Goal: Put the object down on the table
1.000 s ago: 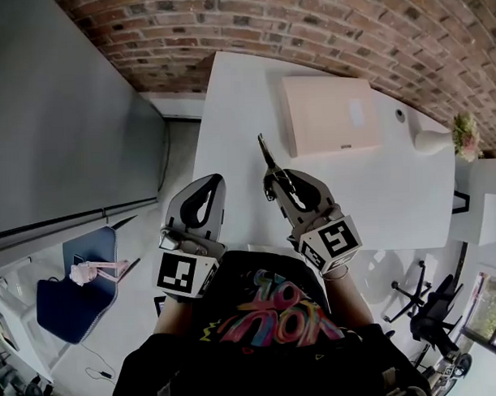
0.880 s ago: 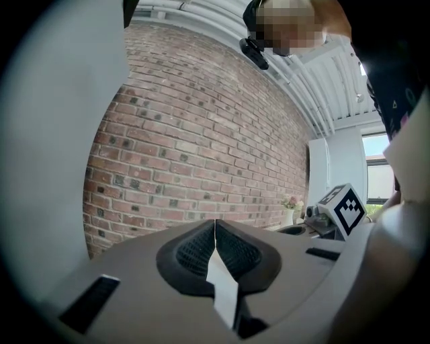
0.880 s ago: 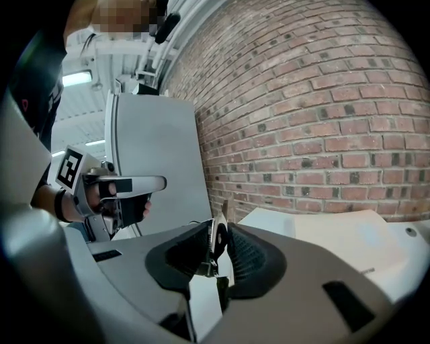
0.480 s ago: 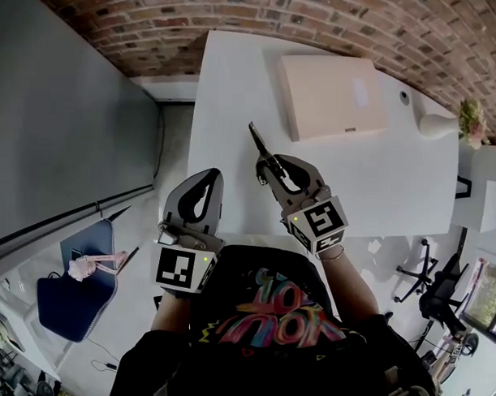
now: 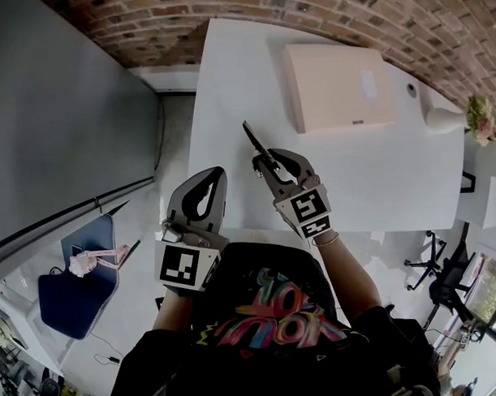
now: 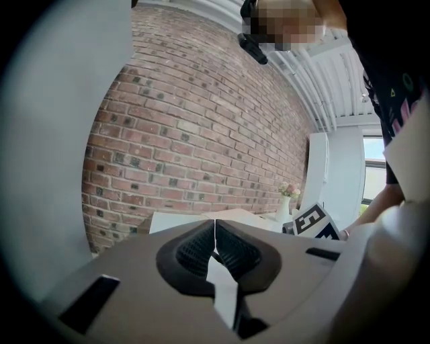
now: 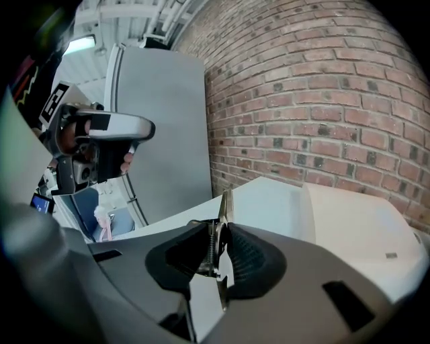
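My right gripper [image 5: 264,163] [image 7: 220,235] is shut on a slim metal tool with a small spring [image 7: 224,205]. The tool's dark tip [image 5: 252,138] sticks out past the jaws, up and to the left, over the front left part of the white table [image 5: 228,80]. Whether the tip touches the tabletop cannot be told. My left gripper [image 5: 210,178] [image 6: 215,232] is shut with nothing between its pads. It hangs at the table's front left corner, left of the right gripper.
A flat beige box [image 5: 339,86] [image 7: 356,215] lies on the far middle of the table. At the far right corner stand a white vase with flowers [image 5: 446,118] and a small round thing [image 5: 411,88]. A brick wall runs behind, a grey panel [image 5: 58,118] at left.
My right gripper has shifted a little to the left and farther over the table, away from the beige box, still holding the tool. The left gripper has barely moved.
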Demonstrator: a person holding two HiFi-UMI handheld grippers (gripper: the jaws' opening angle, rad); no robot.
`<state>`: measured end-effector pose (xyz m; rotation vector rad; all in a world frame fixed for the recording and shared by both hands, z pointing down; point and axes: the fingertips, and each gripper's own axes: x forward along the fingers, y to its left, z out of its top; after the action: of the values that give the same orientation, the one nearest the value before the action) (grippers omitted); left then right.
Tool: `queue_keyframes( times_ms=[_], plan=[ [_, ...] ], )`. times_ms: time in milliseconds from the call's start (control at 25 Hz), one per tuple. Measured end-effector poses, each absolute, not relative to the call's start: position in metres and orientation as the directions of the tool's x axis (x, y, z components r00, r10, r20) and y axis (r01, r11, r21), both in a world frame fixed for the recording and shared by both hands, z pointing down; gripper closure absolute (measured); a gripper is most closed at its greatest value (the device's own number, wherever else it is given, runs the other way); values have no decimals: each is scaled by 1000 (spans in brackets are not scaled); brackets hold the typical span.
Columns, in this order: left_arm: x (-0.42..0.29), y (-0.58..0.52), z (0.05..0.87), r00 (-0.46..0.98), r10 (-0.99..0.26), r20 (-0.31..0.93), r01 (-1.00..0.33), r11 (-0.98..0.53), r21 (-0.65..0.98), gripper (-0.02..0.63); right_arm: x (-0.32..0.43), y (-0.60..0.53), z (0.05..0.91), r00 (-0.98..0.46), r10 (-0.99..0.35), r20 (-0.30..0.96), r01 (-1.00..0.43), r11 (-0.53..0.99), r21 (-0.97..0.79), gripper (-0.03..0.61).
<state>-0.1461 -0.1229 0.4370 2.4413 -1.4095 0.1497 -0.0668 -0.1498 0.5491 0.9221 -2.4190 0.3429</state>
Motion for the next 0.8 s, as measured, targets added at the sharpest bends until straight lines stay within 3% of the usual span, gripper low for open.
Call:
queue_keyframes(
  times_ms=[360, 800],
  plan=[
    [-151, -116, 457, 499, -817, 289, -864, -447, 231, 587, -77, -147, 586, -612, -505, 608, -638, 770, -3, 474],
    [-160, -125, 450, 435, -866, 246, -890, -372, 262, 588, -85, -146, 601, -618, -471, 629, -600, 800, 10, 474]
  ],
)
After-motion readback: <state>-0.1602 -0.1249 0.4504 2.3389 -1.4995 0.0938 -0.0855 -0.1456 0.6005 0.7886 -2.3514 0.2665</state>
